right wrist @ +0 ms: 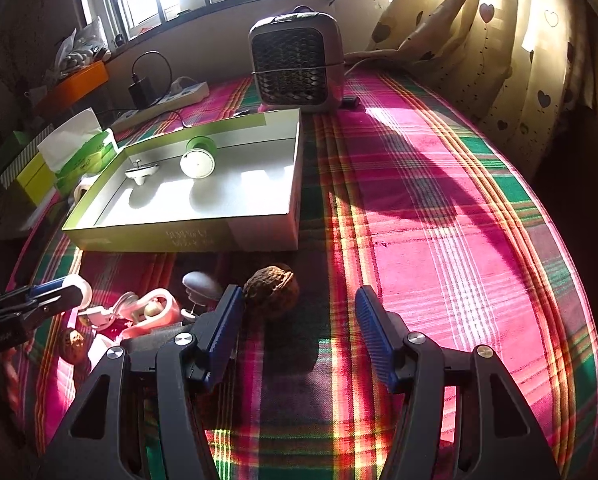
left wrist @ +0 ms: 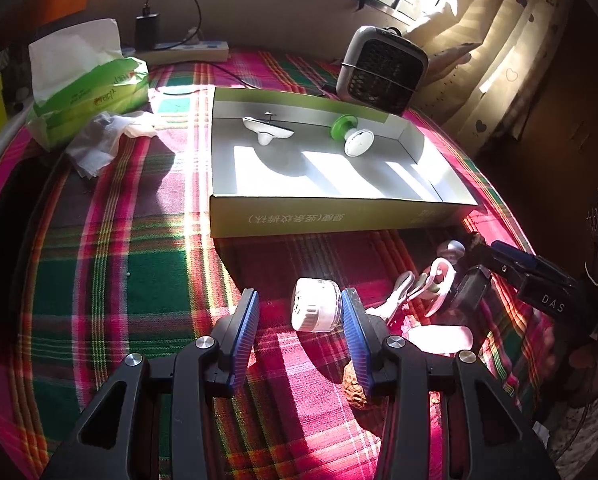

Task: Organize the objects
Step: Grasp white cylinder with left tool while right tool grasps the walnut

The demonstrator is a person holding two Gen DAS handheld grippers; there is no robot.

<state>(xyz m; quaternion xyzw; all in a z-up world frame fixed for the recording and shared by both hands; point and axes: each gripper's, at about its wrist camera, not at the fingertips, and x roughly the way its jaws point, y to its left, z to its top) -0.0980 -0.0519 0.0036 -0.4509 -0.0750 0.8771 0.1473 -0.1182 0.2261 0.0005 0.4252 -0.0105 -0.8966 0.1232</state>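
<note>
Plaid cloth (right wrist: 439,208) was sunlit; both tongs gaped empty, right gripper (right wrist: 299,312) should've centred the walnut (right wrist: 272,289), lower middle, before squeezing.

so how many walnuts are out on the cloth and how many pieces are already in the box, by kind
walnuts on the cloth: 2
white boat-shaped piece in the box: 1
green and white round piece in the box: 1
total: 4
</note>
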